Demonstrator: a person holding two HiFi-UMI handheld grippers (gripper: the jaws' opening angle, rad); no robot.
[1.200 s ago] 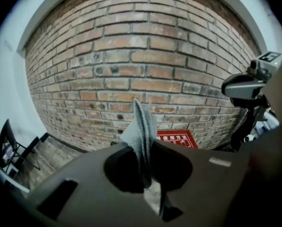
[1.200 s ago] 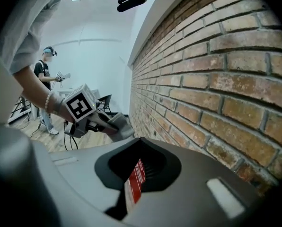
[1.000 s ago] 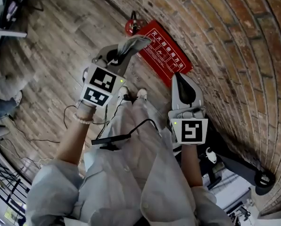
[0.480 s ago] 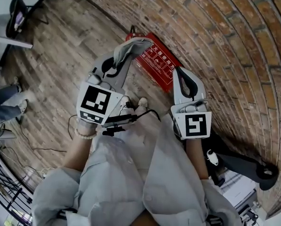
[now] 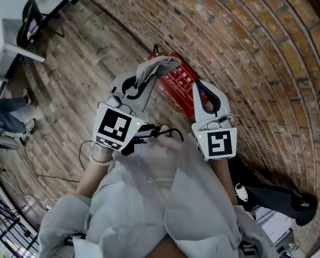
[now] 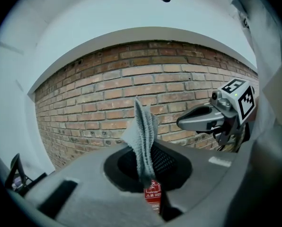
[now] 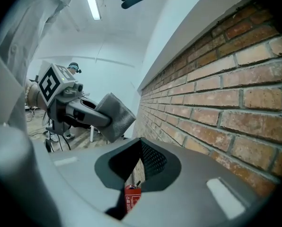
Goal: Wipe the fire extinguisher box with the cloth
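Cloth is clamped in my left gripper by one edge, and the rest stands up loose. My right gripper has its jaws together on nothing. The red fire extinguisher box sits on the floor against the brick wall, just beyond both tips and untouched. With so little cloth pinched, I think dragging could pull it free. Bare jaw tips might then scrape or nudge the unsteadied box.
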